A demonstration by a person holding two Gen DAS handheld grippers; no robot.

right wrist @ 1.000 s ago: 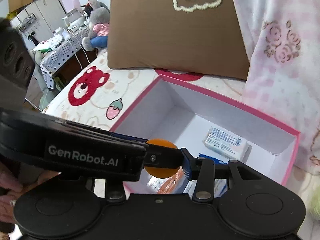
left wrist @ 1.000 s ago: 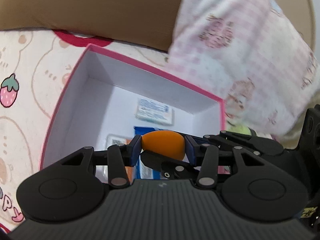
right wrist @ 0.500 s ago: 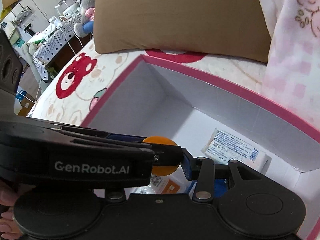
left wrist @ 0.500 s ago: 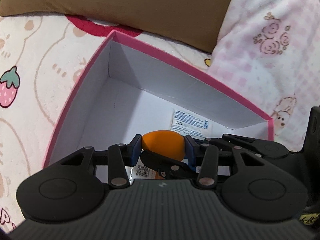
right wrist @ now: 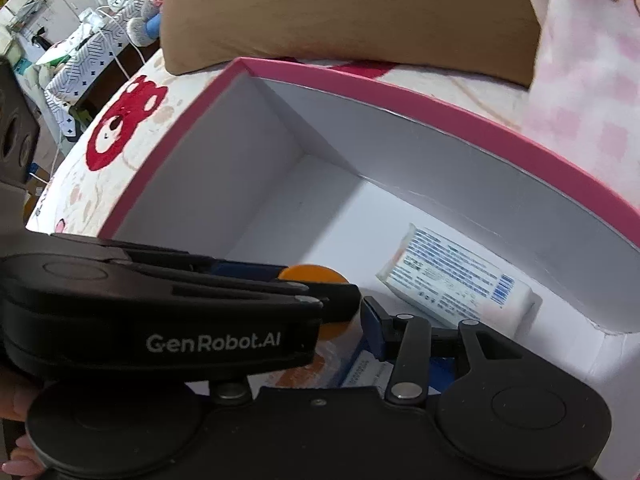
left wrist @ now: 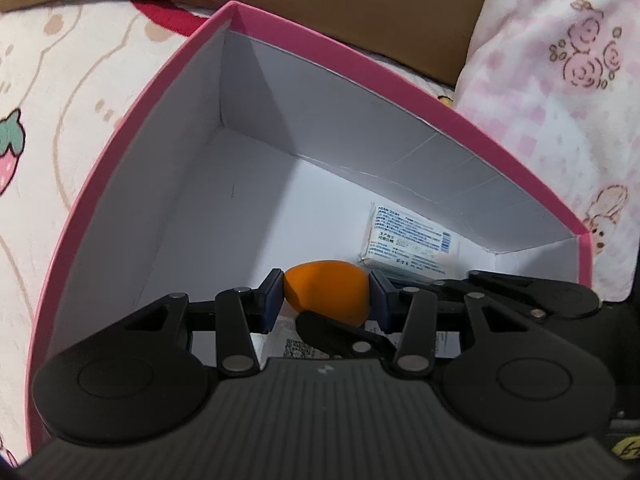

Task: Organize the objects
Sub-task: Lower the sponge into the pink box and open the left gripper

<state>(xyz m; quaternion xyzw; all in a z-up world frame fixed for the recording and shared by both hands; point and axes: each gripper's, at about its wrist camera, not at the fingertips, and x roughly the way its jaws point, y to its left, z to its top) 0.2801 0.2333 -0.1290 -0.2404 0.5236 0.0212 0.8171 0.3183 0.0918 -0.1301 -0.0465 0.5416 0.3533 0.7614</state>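
Over the near end of the pink-rimmed box (left wrist: 120, 128), the left gripper (left wrist: 326, 298) pinches an orange egg-shaped object (left wrist: 326, 294): both of its blue pads (left wrist: 270, 300) press against the object's sides, holding it above the white box floor. Right beside it, the right gripper (right wrist: 352, 312) crosses in at an angle, 1 black finger lying under the orange object (right wrist: 312, 274) in the left wrist view. Its jaws have just been opening; from its own camera only 1 blue pad (right wrist: 372, 326) shows, set apart from the orange object, while the other finger is hidden behind the left gripper's body, so the jaws read as spread around the object, not pressing it.

Beneath the 2 grippers, on the box floor at the near end, lie flat packets (left wrist: 304, 346), 1 with a printed code, others orange and blue in the right wrist view. Farther in, along the right wall of the box, rests a white packet with blue print (left wrist: 408, 240). The far-left part of the floor is bare.

Beyond the far rim, the box sits on a cream bedsheet with strawberries and bears (left wrist: 48, 80). A brown pillow (right wrist: 344, 12) lies past the far edge, and a pink checked blanket (left wrist: 560, 80) bunches at the right.
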